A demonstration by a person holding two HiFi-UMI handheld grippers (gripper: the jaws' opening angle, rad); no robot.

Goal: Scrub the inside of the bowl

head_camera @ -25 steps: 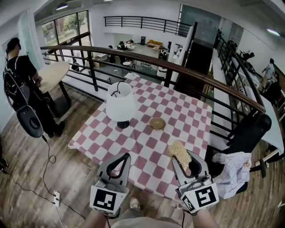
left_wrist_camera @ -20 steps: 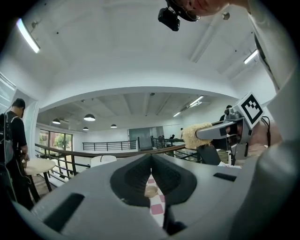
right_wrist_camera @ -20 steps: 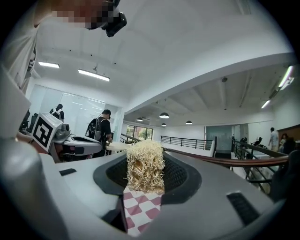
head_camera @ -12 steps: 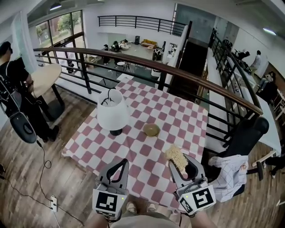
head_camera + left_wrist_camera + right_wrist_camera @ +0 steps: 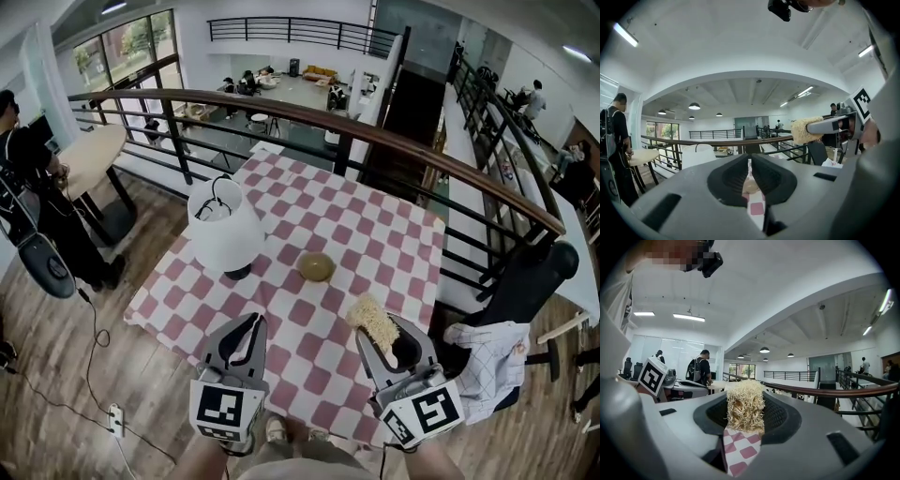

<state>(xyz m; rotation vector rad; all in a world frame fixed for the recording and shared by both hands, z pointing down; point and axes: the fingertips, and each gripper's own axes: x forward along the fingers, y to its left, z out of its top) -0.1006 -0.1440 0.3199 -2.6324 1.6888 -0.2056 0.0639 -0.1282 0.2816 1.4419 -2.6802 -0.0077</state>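
Observation:
A small tan bowl [image 5: 317, 266] sits near the middle of the red-and-white checkered table [image 5: 375, 234]; a sliver of the bowl [image 5: 750, 185] shows through the slit of the left gripper view. My left gripper [image 5: 253, 322] hovers over the table's near edge, jaws shut with nothing in them. My right gripper [image 5: 371, 321] is shut on a pale fibrous scrubber [image 5: 375, 321], which bulges between the jaws as a straw-coloured wad [image 5: 746, 405]. Both grippers are short of the bowl, one on each side of it.
A white table lamp [image 5: 223, 228] stands left of the bowl. A dark railing [image 5: 394, 150] runs behind the table. A black chair with a checked cloth [image 5: 487, 361] stands at the right. A person [image 5: 28, 178] stands at far left beside a round table; a cable lies on the wooden floor.
Both grippers have come forward toward the table and sunk a little; the bowl and lamp now lie closer in the head view. The jaws have stayed as they were.

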